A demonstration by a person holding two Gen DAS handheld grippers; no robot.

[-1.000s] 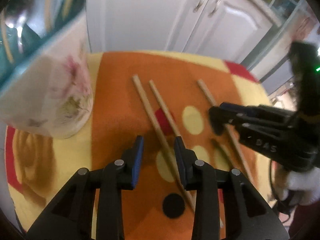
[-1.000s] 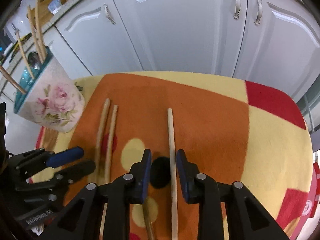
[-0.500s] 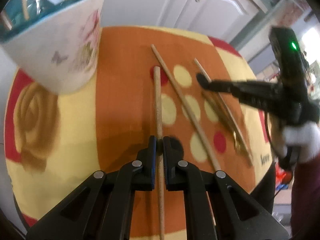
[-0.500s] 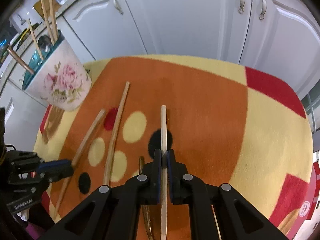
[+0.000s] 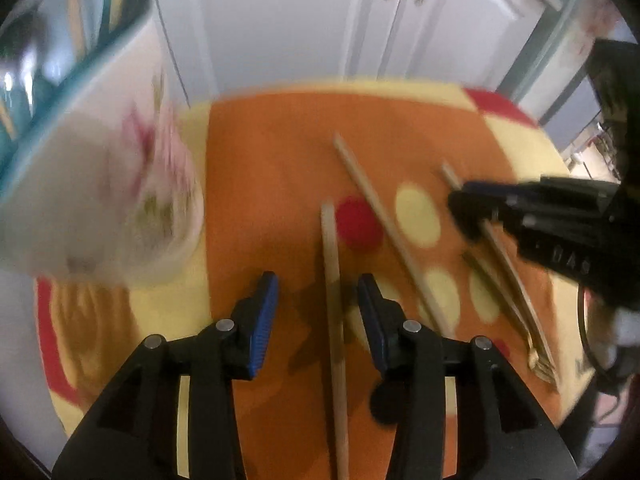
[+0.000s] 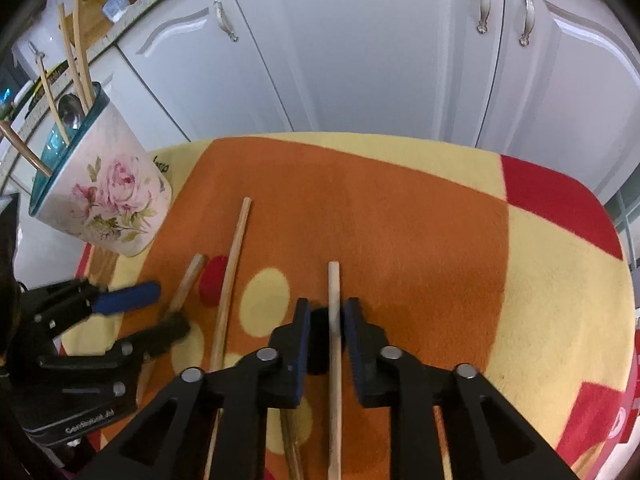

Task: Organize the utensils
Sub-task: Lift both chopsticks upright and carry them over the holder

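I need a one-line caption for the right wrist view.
Right gripper flanks a chopstick on the tablecloth, near a floral holder.

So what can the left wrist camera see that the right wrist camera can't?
Only the left wrist view shows the prongs of the fork, near the edge of the cloth. Only the right wrist view shows the worktop above the cupboards, and a sharp pink rose on the cup. Both show the cup, loose chopsticks on the cloth, and the cupboards.
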